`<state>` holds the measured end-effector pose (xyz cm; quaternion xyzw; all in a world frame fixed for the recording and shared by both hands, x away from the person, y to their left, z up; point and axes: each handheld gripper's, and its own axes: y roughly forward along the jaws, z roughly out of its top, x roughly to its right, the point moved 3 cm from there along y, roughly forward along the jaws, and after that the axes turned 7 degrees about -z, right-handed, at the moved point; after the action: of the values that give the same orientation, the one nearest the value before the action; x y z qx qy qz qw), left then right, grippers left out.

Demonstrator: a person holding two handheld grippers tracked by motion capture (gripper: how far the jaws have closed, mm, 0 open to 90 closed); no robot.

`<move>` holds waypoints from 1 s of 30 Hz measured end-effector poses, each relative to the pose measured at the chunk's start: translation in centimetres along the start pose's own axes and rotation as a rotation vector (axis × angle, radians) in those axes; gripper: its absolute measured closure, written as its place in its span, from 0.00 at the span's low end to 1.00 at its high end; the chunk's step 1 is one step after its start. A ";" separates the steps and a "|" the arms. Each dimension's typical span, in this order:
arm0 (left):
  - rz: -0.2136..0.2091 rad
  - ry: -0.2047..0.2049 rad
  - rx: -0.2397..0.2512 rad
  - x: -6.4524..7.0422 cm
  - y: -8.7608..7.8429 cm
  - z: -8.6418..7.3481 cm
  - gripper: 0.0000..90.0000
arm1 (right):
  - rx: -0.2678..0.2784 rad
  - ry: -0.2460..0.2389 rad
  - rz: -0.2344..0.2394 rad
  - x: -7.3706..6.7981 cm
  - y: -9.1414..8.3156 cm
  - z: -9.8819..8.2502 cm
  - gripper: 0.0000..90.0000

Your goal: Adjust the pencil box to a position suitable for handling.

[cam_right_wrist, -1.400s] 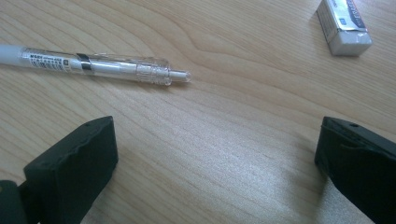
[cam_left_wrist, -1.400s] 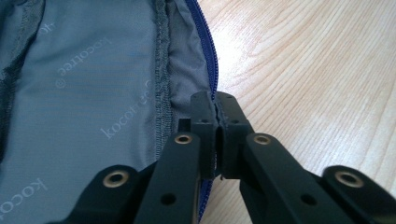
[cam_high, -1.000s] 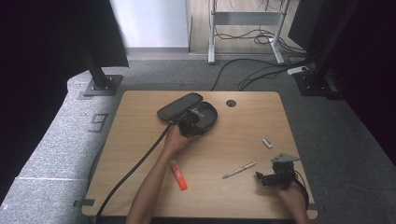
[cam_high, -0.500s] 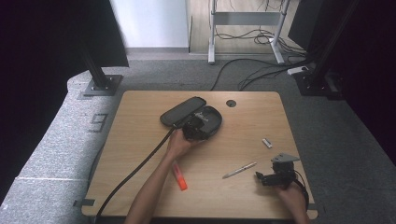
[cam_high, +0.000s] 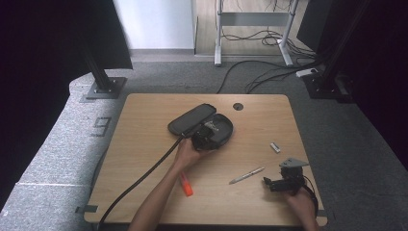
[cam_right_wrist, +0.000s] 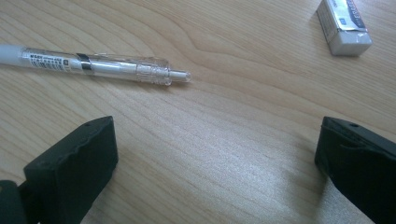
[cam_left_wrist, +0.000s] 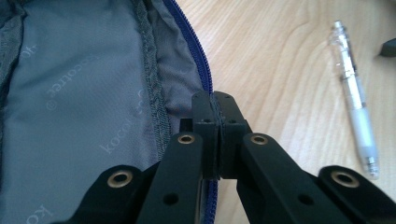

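Left gripper view: case lining [cam_left_wrist: 79,116] reads "kocotree" (repeated).

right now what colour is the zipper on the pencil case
Blue, along the pencil case's zipper edge; clearest in the left gripper view.

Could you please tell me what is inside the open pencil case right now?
The case shows bare grey lining. The left tongs pinch its zipper edge at the rim. The black tongs cover part of the lining near that edge.

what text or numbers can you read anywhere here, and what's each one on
"9": large pale digit on the grey floor mat left of the table.
"koco…", partly cut off: repeated print on the pencil case lining.
Pen barrel label: too small to read.
Eraser sleeve print: blurred, unreadable.
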<state>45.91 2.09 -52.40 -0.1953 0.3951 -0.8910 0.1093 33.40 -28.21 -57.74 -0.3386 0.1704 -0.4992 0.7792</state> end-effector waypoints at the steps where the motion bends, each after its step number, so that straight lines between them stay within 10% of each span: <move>1: -0.005 -0.002 0.005 0.2 0.1 0.0 0.98 | 0.000 0.000 0.000 0.0 0.0 0.0 0.00; 30: -0.092 0.065 0.008 6.3 2.5 -0.1 0.98 | 0.000 0.000 0.000 0.0 0.0 0.0 0.00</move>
<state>40.31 -1.70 -52.71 -0.1838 0.3855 -0.9025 0.0560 33.39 -28.21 -57.74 -0.3387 0.1704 -0.4991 0.7792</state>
